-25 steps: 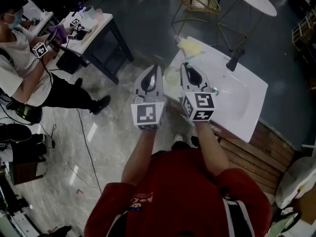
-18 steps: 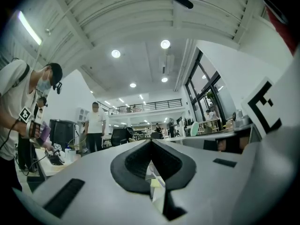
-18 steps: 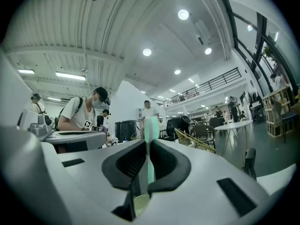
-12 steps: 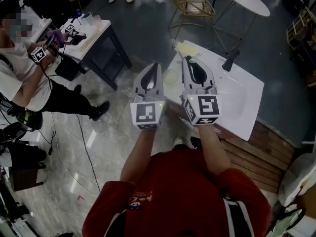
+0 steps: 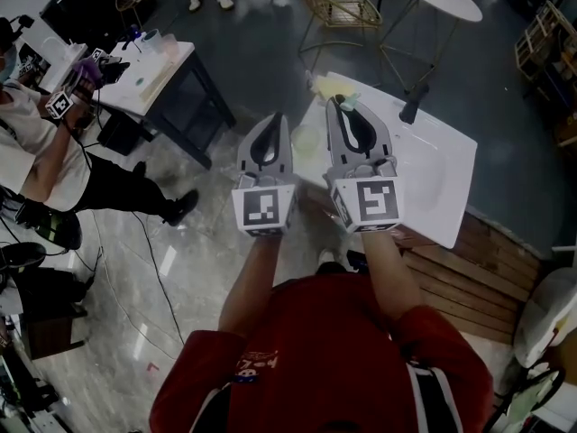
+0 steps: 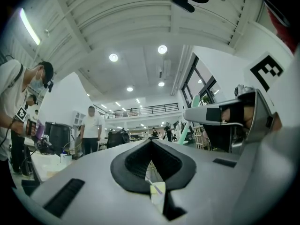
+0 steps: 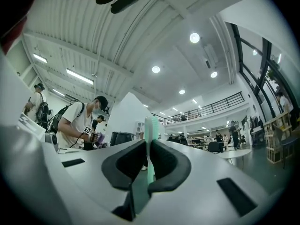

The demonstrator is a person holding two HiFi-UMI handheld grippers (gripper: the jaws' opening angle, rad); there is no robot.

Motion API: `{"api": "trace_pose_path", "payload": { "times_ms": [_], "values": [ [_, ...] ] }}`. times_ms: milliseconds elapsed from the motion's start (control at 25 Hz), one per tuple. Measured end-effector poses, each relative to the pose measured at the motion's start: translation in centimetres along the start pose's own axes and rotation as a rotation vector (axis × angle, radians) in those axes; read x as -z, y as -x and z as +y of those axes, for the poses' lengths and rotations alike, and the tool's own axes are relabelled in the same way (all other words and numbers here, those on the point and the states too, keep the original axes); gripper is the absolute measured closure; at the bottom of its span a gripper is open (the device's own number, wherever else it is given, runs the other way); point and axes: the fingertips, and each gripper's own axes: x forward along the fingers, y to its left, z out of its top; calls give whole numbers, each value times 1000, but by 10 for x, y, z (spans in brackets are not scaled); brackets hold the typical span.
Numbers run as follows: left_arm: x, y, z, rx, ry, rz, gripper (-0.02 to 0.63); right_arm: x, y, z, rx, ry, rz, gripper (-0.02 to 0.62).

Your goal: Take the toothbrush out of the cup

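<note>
Right gripper view: jaws of right gripper (image 7: 149, 143) pinch toothbrush (image 7: 151, 124) upright, likely for lifting clear; left gripper (image 6: 151, 146) jaws clamp cup (image 6: 157, 189) rim, apparently steadying it.

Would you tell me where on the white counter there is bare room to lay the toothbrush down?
Bare: the counter strip between the faucet and the right gripper, plus the basin. Crowded: the left corner, with the cup and a yellow item.
</note>
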Motion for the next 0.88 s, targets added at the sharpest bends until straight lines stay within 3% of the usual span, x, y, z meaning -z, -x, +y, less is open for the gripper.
{"api": "trace_pose_path", "payload": {
  "times_ms": [880],
  "values": [
    [-3,7,6,-12,0,-5,578,-1,-1,4,12,-4,-10,549]
  ]
}}
